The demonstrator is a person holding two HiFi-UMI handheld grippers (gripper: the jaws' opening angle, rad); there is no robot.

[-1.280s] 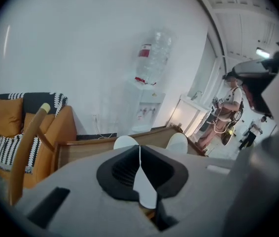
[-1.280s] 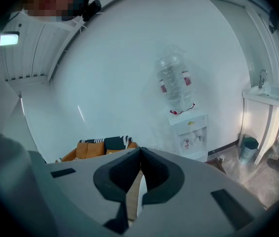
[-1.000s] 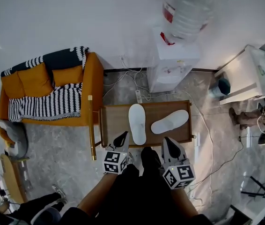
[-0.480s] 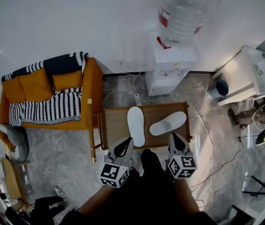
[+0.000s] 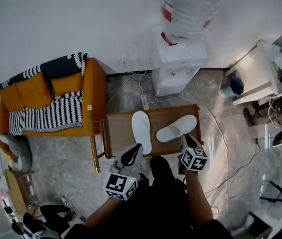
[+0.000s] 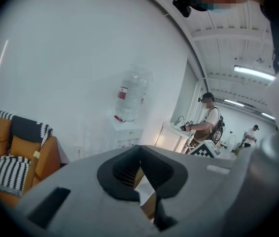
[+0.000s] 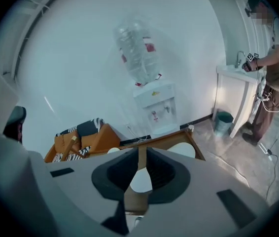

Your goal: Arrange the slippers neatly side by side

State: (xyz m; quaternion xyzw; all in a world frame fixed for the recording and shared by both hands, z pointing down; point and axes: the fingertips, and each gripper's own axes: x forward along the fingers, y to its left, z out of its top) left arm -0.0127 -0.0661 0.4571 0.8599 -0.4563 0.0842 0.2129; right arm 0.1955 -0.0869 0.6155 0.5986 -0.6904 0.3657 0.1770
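Note:
Two white slippers lie on a low brown table [image 5: 113, 133]. The left slipper [image 5: 141, 131] lies lengthwise; the right slipper [image 5: 177, 128] lies slanted, its toe pointing away to the right. My left gripper [image 5: 132, 155] hangs shut and empty above the table's front edge, just short of the left slipper's heel. My right gripper [image 5: 186, 141] is shut with nothing in it, its tip at the heel end of the slanted slipper; whether it touches I cannot tell. In the right gripper view, the gripper [image 7: 138, 164] points down at the table [image 7: 166, 140], and a slipper [image 7: 184, 150] shows over its jaws.
An orange sofa [image 5: 46, 101] with a striped blanket stands left of the table. A water dispenser [image 5: 178, 59] stands behind it, cables [image 5: 220, 133] run over the floor, and a white cabinet [image 5: 258, 78] with a bin [image 5: 235, 86] stands to the right. A person [image 5: 280, 113] stands at far right.
My right gripper has moved forward and down to the table's front right, by the slanted slipper. The left gripper has risen a little. Both slippers lie as before.

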